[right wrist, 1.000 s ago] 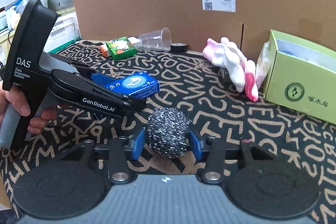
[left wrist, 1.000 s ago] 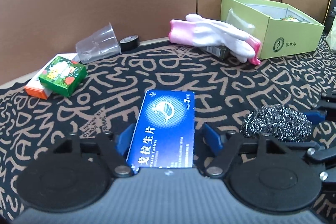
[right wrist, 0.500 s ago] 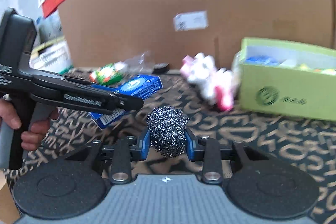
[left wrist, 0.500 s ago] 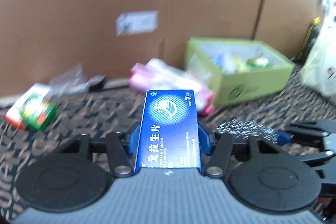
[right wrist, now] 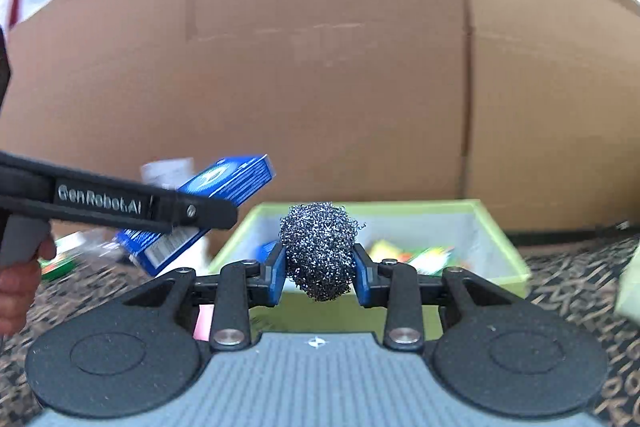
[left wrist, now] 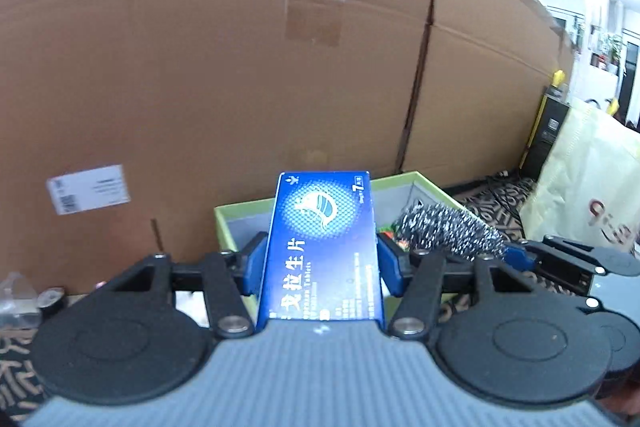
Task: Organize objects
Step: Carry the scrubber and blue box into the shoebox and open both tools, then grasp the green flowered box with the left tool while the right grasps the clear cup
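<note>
The blue tablet box (left wrist: 324,247) points its long axis away toward the green box (right wrist: 496,227), held above its near rim; the left gripper (left wrist: 322,263) is clenched on the tablet box's sides; the right gripper (right wrist: 318,267) grips the steel scourer (right wrist: 318,251) above that rim; "GenRobot.AI" reads on the left gripper's arm.

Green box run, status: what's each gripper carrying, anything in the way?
Left gripper shut on blue tablet box. Right gripper shut on steel scourer. Both lifted, facing the open green box. Nothing in the way.
</note>
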### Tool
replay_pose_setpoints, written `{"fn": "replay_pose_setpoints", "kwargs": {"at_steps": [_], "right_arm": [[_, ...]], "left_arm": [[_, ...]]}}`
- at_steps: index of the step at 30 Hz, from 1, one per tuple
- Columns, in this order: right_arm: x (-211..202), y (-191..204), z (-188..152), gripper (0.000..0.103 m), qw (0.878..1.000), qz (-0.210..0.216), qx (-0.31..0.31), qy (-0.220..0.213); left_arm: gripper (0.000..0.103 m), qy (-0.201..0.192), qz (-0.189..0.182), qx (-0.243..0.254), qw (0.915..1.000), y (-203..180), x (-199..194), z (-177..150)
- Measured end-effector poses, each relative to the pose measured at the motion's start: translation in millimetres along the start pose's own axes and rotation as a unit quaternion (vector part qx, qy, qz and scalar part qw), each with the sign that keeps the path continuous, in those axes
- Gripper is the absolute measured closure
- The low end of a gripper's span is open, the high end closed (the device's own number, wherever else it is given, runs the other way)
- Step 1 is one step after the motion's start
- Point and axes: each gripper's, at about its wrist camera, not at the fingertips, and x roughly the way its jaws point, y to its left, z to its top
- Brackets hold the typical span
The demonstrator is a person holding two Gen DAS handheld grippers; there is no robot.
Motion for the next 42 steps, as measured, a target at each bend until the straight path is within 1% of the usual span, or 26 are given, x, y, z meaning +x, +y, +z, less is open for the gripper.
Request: {"fn": "replay_pose_setpoints", "kwargs": {"at_steps": [3, 6, 7, 8, 9, 10, 11, 13, 17, 18, 20, 22, 24, 25, 28, 29, 30, 31, 33, 34, 35, 36, 37, 38, 39, 42], "right_arm": [[22.8, -18.8, 3.2, 0.065, 1.000, -0.018, 0.013, -0.005], [48.3, -27.3, 0.7, 0.065, 0.999, -0.043, -0.003, -0.007], [55.8, -29.9, -0.8, 0.065, 0.999, -0.047, -0.003, -0.007], [63.0, -33.4, -2.5, 0.061, 0.999, -0.044, 0.003, -0.007], [70.3, -37.4, -5.2, 0.061, 0.999, -0.037, 0.011, -0.008], [77.2, -40.5, -8.3, 0.048, 0.999, -0.032, 0.016, -0.006], [86.0, -44.5, -12.2, 0.035, 0.999, -0.026, 0.019, 0.005], [93.7, -49.5, -19.2, 0.034, 0.998, -0.042, 0.027, 0.031], [79.2, -51.5, -29.7, 0.033, 0.997, -0.064, 0.034, -0.006], [76.4, -51.6, -28.3, 0.033, 0.997, -0.065, 0.038, -0.010], [66.4, -49.2, -25.2, 0.033, 0.997, -0.063, 0.045, -0.016], [54.1, -44.6, -19.7, 0.033, 0.997, -0.054, 0.049, -0.020], [38.3, -35.8, -17.8, 0.033, 0.998, -0.017, 0.052, -0.028], [32.8, -28.6, -17.3, 0.033, 0.998, 0.005, 0.048, -0.030], [24.9, 1.2, -18.3, 0.033, 0.997, 0.074, 0.011, -0.021], [26.5, 11.3, -19.3, 0.033, 0.996, 0.087, -0.008, -0.016], [29.6, 22.9, -20.9, 0.033, 0.995, 0.090, -0.036, -0.014], [34.6, 31.3, -22.2, 0.035, 0.995, 0.078, -0.062, -0.016], [53.4, 36.2, -21.2, 0.035, 0.996, 0.023, -0.082, -0.007], [65.5, 32.5, -19.8, 0.035, 0.997, -0.009, -0.075, 0.005], [78.2, 27.3, -18.4, 0.035, 0.996, -0.054, -0.064, 0.027], [85.1, 21.3, -17.6, 0.035, 0.995, -0.082, -0.046, 0.042], [82.2, 15.5, -18.0, 0.035, 0.997, -0.070, -0.025, 0.036], [74.9, 11.6, -18.9, 0.035, 0.999, -0.039, -0.004, 0.028], [67.7, 11.7, -19.8, 0.035, 0.999, -0.022, 0.006, 0.022], [44.1, 24.8, -23.1, 0.033, 1.000, -0.004, 0.000, 0.006]], "left_arm": [[0.048, 0.007, 0.015, -0.003, 0.9999, -1.5, 30.8, 4.0], [0.048, 0.013, 0.026, -0.004, 0.9996, -0.3, 55.3, 4.2], [0.045, 0.013, 0.025, -0.004, 0.9996, 2.5, 62.2, 3.2], [0.026, 0.013, 0.022, -0.004, 0.9997, 5.3, 68.5, 1.8], [0.014, 0.019, 0.024, -0.002, 0.9995, 6.9, 74.3, -0.2], [0.002, 0.020, 0.035, -0.004, 0.9992, 9.1, 77.8, -2.7], [0.001, 0.013, 0.046, -0.007, 0.9988, 11.6, 77.8, -6.6], [0.000, 0.009, 0.041, -0.006, 0.9991, 18.0, 73.4, -15.1], [0.000, 0.005, 0.042, -0.014, 0.9990, 25.9, 66.9, -20.9], [0.000, 0.005, 0.043, -0.013, 0.9990, 26.4, 65.9, -19.0], [0.000, -0.007, 0.045, -0.015, 0.9988, 27.7, 58.3, -16.5], [0.000, -0.026, 0.061, -0.018, 0.9976, 28.6, 44.8, -15.8], [0.000, -0.039, 0.098, -0.026, 0.9941, 27.2, 31.1, -10.4], [0.000, -0.048, 0.106, -0.035, 0.9926, 29.8, 24.2, -9.8], [0.000, -0.056, 0.099, -0.063, 0.9916, 38.9, 9.2, -9.2], [0.000, -0.054, 0.096, -0.067, 0.9917, 40.7, 6.9, -9.4], [0.000, -0.053, 0.097, -0.069, 0.9915, 41.9, 4.6, -10.1], [0.000, -0.052, 0.099, -0.068, 0.9914, 42.8, 2.0, -12.1], [0.000, -0.046, 0.101, -0.061, 0.9919, 44.9, -3.2, -16.6], [0.000, -0.044, 0.103, -0.059, 0.9920, 46.3, -5.6, -19.4], [0.000, -0.044, 0.102, -0.059, 0.9921, 50.0, -10.4, -21.2], [0.000, -0.044, 0.099, -0.058, 0.9925, 52.8, -14.1, -24.8], [0.000, -0.043, 0.096, -0.060, 0.9927, 57.2, -20.8, -28.9], [0.000, -0.040, 0.094, -0.062, 0.9929, 59.9, -22.7, -31.9], [0.000, -0.035, 0.091, -0.066, 0.9931, 61.8, -23.5, -35.0], [0.000, -0.021, 0.072, -0.079, 0.9940, 66.5, -28.8, -46.1]]}}
